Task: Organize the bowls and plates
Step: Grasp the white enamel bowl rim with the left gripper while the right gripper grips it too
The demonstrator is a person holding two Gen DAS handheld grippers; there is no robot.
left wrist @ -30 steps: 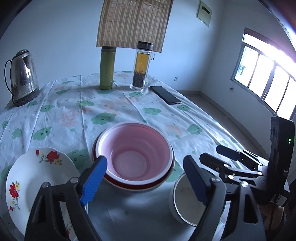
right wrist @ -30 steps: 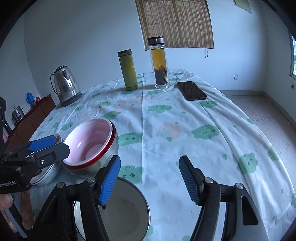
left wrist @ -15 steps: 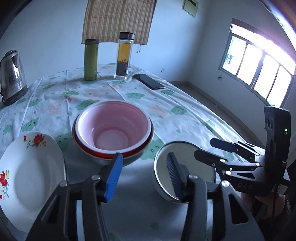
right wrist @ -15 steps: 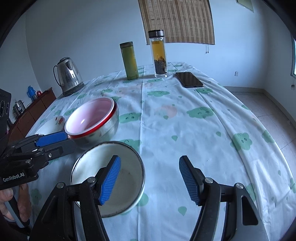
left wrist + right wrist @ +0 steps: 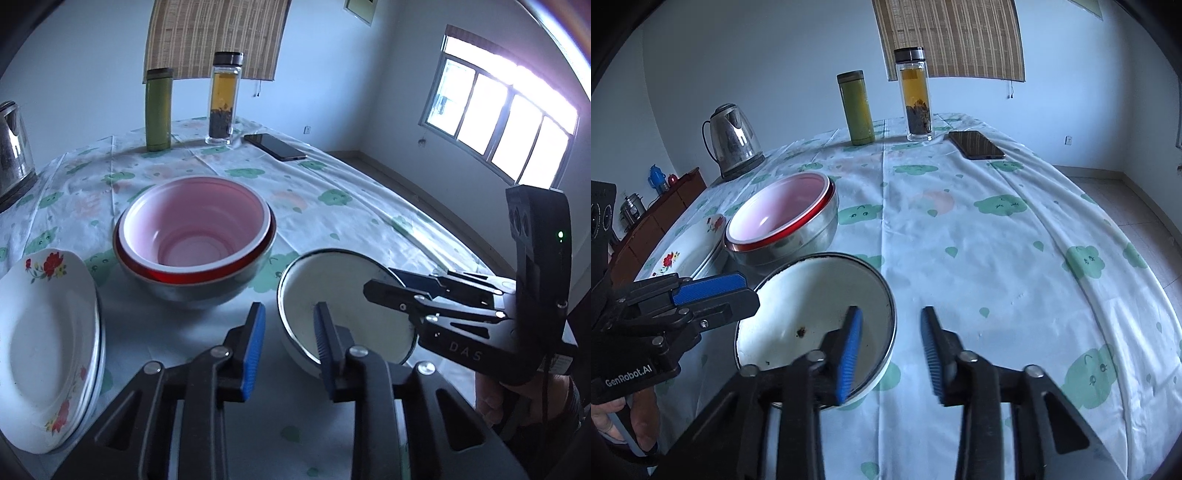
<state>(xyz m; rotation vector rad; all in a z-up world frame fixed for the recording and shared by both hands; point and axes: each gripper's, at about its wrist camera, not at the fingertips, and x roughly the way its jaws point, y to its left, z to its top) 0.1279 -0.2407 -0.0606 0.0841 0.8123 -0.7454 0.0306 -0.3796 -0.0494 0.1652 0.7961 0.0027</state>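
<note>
A white enamel bowl (image 5: pixel 354 295) (image 5: pixel 812 306) with a dark rim sits on the tablecloth nearest me. My left gripper (image 5: pixel 288 310) straddles its left rim, one blue pad inside and one outside. The jaws are closing, with a gap still showing on both sides of the rim. My right gripper (image 5: pixel 892 314) straddles the bowl's right rim the same way, also closing, with its pads clear of the metal. Behind the bowl, a pink bowl (image 5: pixel 195 229) is nested in a red-rimmed steel bowl (image 5: pixel 798 240). A stack of flowered plates (image 5: pixel 44 350) lies to the left.
A kettle (image 5: pixel 733 140) stands at the back left. A green flask (image 5: pixel 159 110), a glass tea bottle (image 5: pixel 223 99) and a phone (image 5: pixel 275 147) stand at the far side. The round table's edge (image 5: pixel 1137 295) drops off to the right. A person's hand (image 5: pixel 517 402) holds the right gripper.
Both grippers came forward and down onto the white bowl. Their jaws narrowed from wide open until each pair straddles a rim. The bowls and plates stayed put.
</note>
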